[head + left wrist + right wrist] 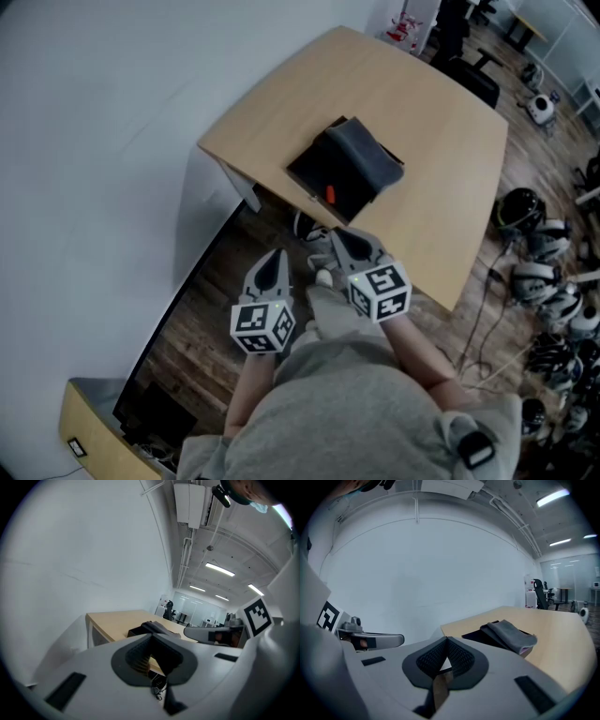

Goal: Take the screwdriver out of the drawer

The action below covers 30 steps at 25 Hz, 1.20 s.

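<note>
Fingers (pixel 136 657) on my left gripper (pixel 275 262) and right gripper (pixel 345 240) are closed, empty, near the light wooden worktop (pixel 441 159); an orange-red screwdriver handle (pixel 329 194) shows in the black open drawer box (pixel 314 173) under a dark grey cloth (pixel 361 155)

The person wears a plain grey short-sleeved shirt (pixel 347 412). The left gripper (pixel 278 255) and right gripper (pixel 336 234) are pale grey with dark ribbed pads (pixel 136 660). Each carries a white cube (pixel 263 323) printed with black square markers.
</note>
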Motion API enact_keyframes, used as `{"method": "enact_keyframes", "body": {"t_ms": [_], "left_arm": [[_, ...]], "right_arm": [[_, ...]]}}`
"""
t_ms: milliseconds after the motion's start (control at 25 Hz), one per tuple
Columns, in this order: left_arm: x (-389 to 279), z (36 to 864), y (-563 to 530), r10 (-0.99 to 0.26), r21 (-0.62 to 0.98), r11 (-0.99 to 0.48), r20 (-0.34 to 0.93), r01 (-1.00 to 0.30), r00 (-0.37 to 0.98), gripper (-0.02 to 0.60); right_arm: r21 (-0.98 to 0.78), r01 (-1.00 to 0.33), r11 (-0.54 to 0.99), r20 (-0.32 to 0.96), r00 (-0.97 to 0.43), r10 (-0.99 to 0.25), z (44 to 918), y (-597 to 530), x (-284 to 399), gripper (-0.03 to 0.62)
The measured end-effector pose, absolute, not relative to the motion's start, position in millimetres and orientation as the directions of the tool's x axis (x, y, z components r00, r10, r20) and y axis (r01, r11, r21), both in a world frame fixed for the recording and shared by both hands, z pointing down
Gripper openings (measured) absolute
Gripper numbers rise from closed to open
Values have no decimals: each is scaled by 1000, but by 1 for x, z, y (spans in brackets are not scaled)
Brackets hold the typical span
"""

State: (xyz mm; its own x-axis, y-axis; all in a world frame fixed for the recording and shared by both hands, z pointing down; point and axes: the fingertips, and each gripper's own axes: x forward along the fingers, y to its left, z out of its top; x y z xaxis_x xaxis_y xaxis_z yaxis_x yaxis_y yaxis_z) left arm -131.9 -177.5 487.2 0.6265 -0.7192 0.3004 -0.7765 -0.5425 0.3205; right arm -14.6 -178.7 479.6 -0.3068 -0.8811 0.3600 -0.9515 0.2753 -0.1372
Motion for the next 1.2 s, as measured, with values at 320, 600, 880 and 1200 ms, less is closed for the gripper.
{"method": "enact_keyframes", "body": {"t_ms": [320, 600, 880, 1200], "left_arm": [[-130, 501, -220, -711, 321, -540, 321, -778, 626, 2], [-122, 503, -272, -696, 317, -549, 340, -774, 633, 2], [-107, 507, -313, -668, 312, -568, 366, -761, 648, 2], [-92, 515, -346, -636, 312, -587, 393, -747, 664, 2]], "right_arm": [[-110, -968, 225, 419, -250, -873, 508, -227, 8, -2], [-92, -979, 185, 479, -206, -853, 529, -271, 27, -2], [-50, -986, 160, 578, -159, -800, 559, -306, 44, -1], [-63, -984, 167, 728, -160, -667, 603, -329, 48, 0]]}}
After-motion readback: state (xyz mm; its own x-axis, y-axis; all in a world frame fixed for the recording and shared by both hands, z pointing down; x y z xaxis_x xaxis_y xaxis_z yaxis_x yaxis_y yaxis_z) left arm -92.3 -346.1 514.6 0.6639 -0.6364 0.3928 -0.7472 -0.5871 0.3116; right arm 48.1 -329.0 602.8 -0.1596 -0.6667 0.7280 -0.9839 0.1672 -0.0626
